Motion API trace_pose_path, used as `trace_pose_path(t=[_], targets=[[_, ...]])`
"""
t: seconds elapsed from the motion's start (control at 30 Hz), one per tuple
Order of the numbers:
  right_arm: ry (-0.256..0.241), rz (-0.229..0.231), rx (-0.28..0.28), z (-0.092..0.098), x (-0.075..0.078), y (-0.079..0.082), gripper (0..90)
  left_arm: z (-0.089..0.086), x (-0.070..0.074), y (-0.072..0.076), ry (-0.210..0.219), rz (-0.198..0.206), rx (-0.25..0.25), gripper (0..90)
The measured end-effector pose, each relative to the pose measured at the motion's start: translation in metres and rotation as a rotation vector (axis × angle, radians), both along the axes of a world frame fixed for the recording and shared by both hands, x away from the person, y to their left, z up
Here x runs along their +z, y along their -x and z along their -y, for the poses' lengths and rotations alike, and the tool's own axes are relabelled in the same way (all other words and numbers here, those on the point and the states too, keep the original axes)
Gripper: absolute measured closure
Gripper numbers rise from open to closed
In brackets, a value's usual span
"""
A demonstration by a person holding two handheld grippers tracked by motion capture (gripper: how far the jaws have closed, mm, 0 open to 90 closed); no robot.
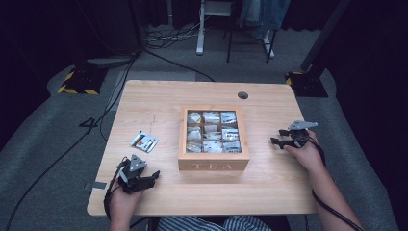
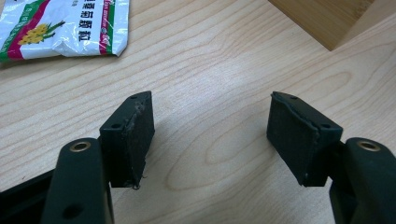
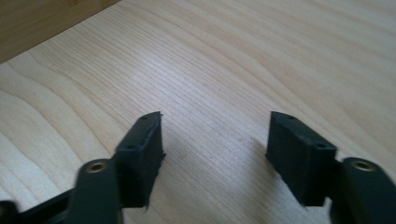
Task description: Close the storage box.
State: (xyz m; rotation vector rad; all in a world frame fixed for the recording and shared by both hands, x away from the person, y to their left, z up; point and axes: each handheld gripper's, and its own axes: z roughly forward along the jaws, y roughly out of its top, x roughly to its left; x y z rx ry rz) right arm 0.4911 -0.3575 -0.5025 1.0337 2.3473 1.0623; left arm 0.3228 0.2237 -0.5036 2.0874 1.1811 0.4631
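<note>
A wooden box [image 1: 213,163] marked TEA stands at the table's middle, its compartments holding several tea packets [image 1: 212,132]. One white tea sachet [image 1: 144,141] with red and green print lies on the table left of the box; the left gripper view has this sachet [image 2: 65,28] at its top left. My left gripper [image 1: 150,177] rests near the front left of the table, open, nothing between its pads [image 2: 135,135]. My right gripper [image 1: 276,142] sits right of the box, open over bare wood, with the fingers [image 3: 294,149] apart.
A corner of the box [image 2: 322,18] shows at the top right of the left gripper view, and its side [image 3: 42,23] at the top left of the right gripper view. A round cable hole [image 1: 243,95] lies at the table's back edge. Cables and stands crowd the floor beyond.
</note>
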Motion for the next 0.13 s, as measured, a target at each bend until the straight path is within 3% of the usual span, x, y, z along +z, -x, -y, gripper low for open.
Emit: trace_pose_path(t=[0.03, 0.13], targets=[[-0.013, -0.024, -0.010, 0.0010, -0.0003, -0.0012, 33.3, -0.0001, 0.0000, -0.0002, -0.002, 0.000, -0.003, 32.6], [-0.012, -0.028, 0.000, 0.0009, -0.0004, -0.0015, 31.3, 0.0003, 0.0001, -0.0004, -0.002, -0.003, -0.006, 31.3]])
